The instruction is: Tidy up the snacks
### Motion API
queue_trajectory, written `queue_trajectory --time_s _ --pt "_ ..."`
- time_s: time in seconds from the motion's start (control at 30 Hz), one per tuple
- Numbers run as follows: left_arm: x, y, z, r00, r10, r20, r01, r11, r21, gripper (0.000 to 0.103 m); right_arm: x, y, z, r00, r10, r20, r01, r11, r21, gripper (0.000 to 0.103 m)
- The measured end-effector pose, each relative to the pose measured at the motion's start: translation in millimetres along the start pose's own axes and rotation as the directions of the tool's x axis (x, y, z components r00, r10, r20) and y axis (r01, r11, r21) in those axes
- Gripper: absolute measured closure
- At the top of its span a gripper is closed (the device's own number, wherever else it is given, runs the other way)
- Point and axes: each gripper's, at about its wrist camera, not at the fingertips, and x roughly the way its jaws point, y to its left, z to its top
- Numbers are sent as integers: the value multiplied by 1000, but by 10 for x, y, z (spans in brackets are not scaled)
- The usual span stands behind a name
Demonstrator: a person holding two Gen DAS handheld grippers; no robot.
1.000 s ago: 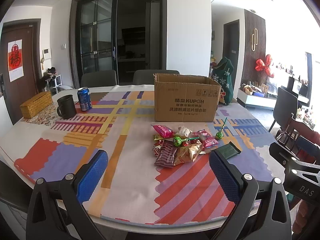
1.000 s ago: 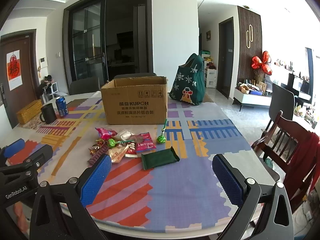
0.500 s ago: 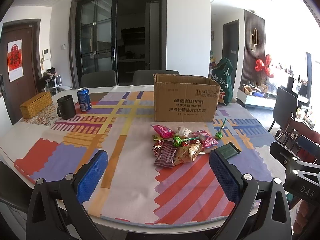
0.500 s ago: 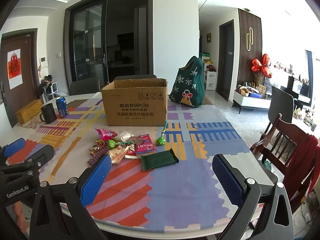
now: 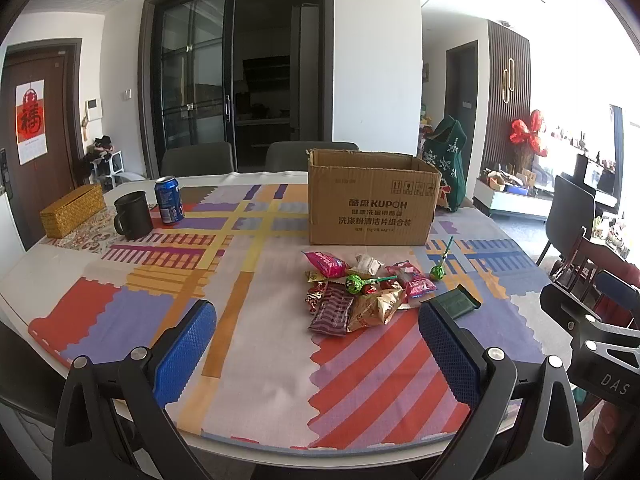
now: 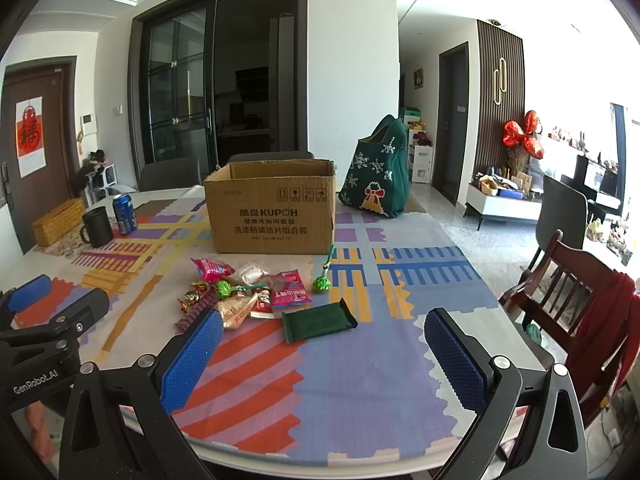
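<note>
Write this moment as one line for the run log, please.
left gripper: open, empty | right gripper: open, empty | snack pile: untouched on table | cardboard box: open behind pile

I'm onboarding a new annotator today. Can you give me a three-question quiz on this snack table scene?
1. True or false: the cardboard box is open at the top.
2. Which item lies nearest the right claw? A) dark green packet B) blue can C) black mug
3. Fill in: both the left claw and the right claw are ____, holding nothing.

Key: 1 true. 2 A; the can and mug stand far off at the table's left side, beside the woven box. 3 open; the snack pile lies untouched in front of the box.
</note>
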Motion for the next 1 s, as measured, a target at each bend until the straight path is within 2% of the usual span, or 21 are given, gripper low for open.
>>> queue_trajectory --time_s 1.0 --pt "-22 3 50 1000 -3 -5 3 1000 10 0 2 6 -14 1000 0 1 0 1000 -2 1"
